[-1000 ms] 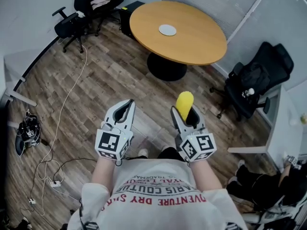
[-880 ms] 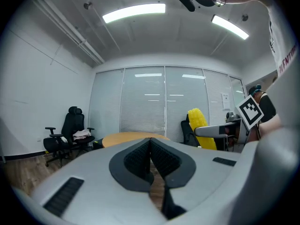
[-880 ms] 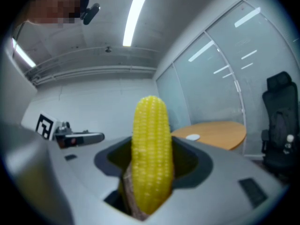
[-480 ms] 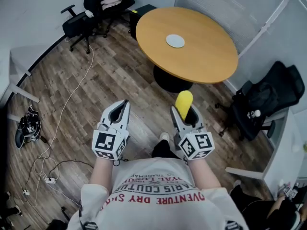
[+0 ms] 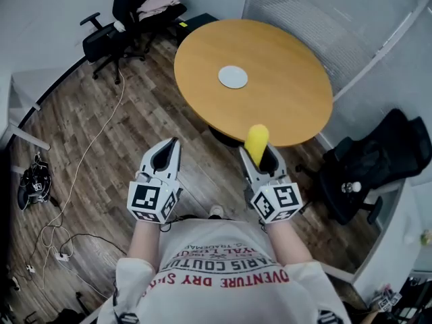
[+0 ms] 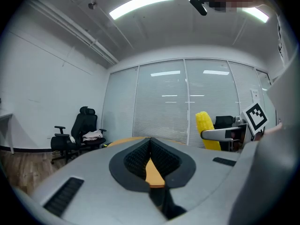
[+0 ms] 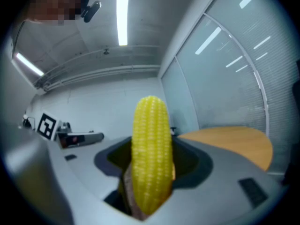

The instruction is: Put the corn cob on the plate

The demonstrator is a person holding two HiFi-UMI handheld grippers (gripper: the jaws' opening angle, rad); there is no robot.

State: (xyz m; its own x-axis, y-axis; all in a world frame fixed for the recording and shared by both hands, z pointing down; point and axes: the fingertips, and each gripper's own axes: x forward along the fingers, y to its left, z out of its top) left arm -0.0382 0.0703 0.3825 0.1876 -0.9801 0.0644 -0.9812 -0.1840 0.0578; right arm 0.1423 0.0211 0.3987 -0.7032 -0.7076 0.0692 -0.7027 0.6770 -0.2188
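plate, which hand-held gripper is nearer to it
Right. The right hand-held gripper, holding the corn cob, is at the table edge below the plate; the left hand-held gripper is over floor, down-left of it.

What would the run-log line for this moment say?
right gripper: shut on corn cob | left gripper: shut, empty | plate: bare, on round table | status: corn cob not yet placed

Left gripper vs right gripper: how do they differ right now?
The right gripper is shut on the corn cob; the left gripper is shut on nothing. In the head view the left gripper shows against floor, the right gripper's corn cob against the table edge. Both point toward the table.
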